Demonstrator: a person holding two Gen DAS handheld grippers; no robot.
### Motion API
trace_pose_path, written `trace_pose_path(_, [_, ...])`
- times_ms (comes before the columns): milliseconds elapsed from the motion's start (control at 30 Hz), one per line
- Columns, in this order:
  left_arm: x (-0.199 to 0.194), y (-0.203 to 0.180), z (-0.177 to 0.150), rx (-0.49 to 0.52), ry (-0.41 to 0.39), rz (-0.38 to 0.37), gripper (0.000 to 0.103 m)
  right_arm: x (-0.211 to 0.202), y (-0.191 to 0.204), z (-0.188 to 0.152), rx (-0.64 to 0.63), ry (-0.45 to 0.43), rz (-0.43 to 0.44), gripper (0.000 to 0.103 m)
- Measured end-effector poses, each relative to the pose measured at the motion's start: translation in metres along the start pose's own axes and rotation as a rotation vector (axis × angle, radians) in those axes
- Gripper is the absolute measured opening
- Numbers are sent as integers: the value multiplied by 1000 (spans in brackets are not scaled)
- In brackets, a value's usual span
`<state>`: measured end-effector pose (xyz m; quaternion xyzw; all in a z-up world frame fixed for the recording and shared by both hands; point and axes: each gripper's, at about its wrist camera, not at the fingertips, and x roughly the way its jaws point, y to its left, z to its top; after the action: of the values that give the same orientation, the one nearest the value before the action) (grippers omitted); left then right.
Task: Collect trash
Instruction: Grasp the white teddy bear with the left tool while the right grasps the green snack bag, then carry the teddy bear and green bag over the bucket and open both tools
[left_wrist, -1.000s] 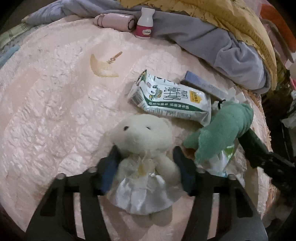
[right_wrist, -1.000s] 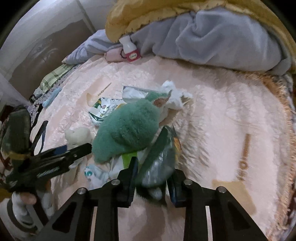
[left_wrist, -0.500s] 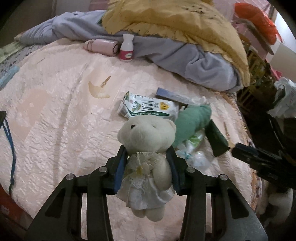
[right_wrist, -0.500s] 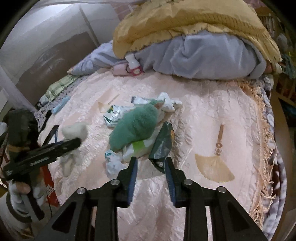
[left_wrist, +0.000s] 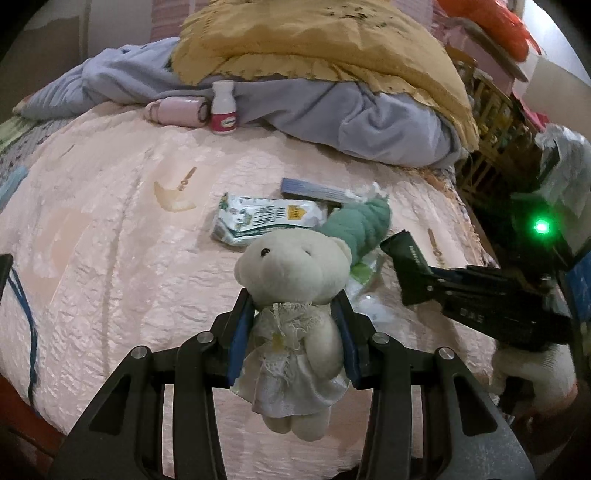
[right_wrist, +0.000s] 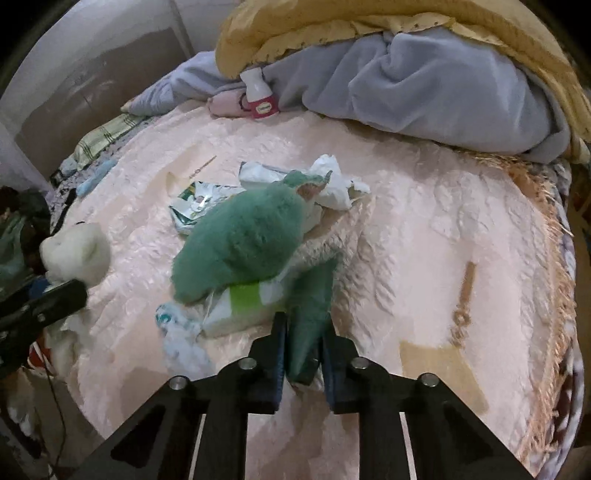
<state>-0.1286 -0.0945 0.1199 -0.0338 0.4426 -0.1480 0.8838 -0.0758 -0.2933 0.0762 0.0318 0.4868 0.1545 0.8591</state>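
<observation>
Step in hand: looks like the pick-up part of the trash run. Both tools are loaded and lifted above the pink bedspread (right_wrist: 424, 229).

Left gripper (left_wrist: 291, 325): fingers squeezed in on a white teddy bear (left_wrist: 295, 295) in a lacy dress, pinched around its middle, feet dangling. It's a toy rather than trash, so I'd guess it's just being moved out of the way.

Right gripper (right_wrist: 303, 347): fingers pinched tight on a dark green wrapper (right_wrist: 310, 317), which sticks up between them. It's a bit blurry.

Where the trash is: the rest sits mid-bed. There's a crushed milk carton (left_wrist: 266, 219), a green-and-white packet (right_wrist: 243, 306) tucked under the green plush toy (right_wrist: 240, 243), crumpled white paper (right_wrist: 332, 181) by the plush's head and a wad of tissue (right_wrist: 181, 332) near the edge.

Also around: a small bottle (left_wrist: 223, 109) and pink roll (left_wrist: 177, 110) by the piled blankets (left_wrist: 332, 92).

Next move: I think the wrapper has to go to a bin or bag, though I can't clearly spot one from here. The bear needs setting down somewhere off the pile. Then go back for the packet, which means nudging the plush off it first.
</observation>
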Motion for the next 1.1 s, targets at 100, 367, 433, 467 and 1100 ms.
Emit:
trace_pose_path(100, [-5,-14,2,30,-14,-9,40,-27,-5,-13,14,-34,11,15])
trace_pose_path(367, [-19,-60,8,114,-47,-32,40,-107,-15,-49,68,-164,24,15])
trace_pose_path(433, [-22,-74,9,141,-53,-41,40,-121,-17,-57,79,-183,21,15])
trace_pose_path(467, [-24,-79,9,151,-55,-46,40,-126,-18,-61,82,-188,16,15])
trace_pose_path(1100, [-19,-225,-3,399,-3,-198,40,-222,-95,-154,252,-247,-167,15])
